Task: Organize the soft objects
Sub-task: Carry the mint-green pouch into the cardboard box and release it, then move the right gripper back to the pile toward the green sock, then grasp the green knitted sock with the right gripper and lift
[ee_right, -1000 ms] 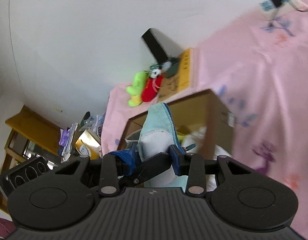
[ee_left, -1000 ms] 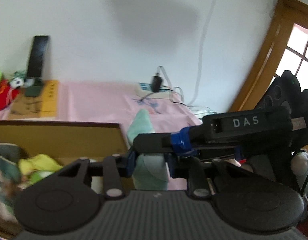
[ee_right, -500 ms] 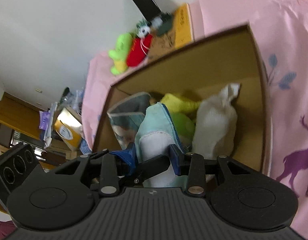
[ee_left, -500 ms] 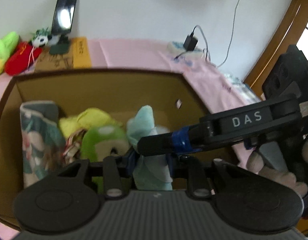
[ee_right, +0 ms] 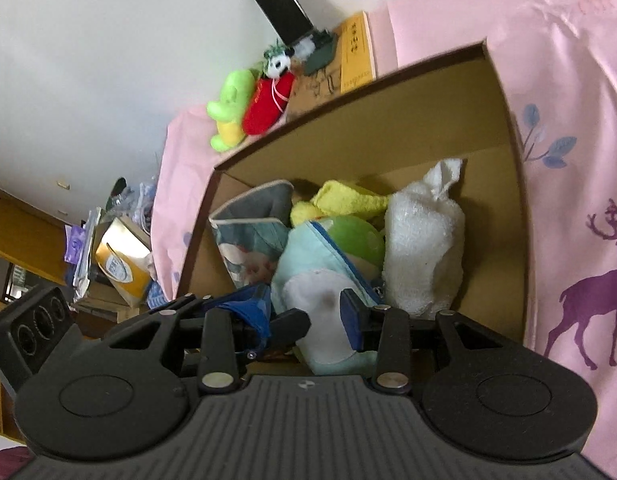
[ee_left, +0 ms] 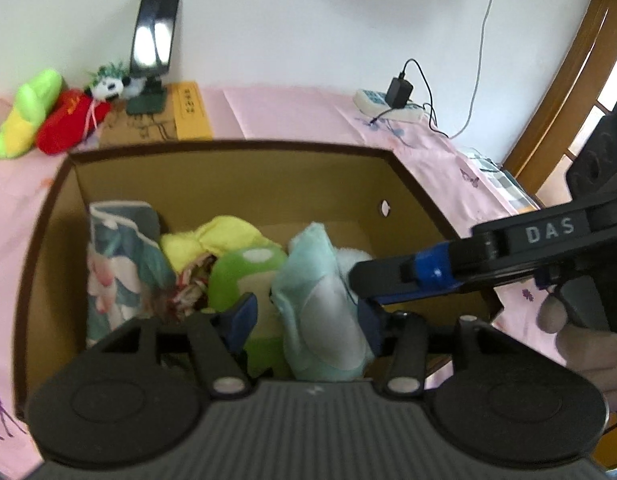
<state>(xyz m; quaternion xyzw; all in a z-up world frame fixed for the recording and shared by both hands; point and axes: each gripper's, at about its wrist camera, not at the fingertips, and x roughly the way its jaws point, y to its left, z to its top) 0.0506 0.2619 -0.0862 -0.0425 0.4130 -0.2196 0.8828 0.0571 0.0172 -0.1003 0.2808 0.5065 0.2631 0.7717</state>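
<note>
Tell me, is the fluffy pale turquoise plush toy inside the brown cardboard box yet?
Yes: the turquoise plush toy sits below the cardboard box rim, among other soft things.

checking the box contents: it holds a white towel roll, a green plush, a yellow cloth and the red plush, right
Not quite. The red plush lies outside the cardboard box, on the pink cloth behind it, as the right wrist view shows. The white towel roll, green plush and yellow cloth are inside.

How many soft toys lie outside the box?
3, all beyond the box by the wall: green-yellow toy, red toy, panda. Others may be hidden.
</note>
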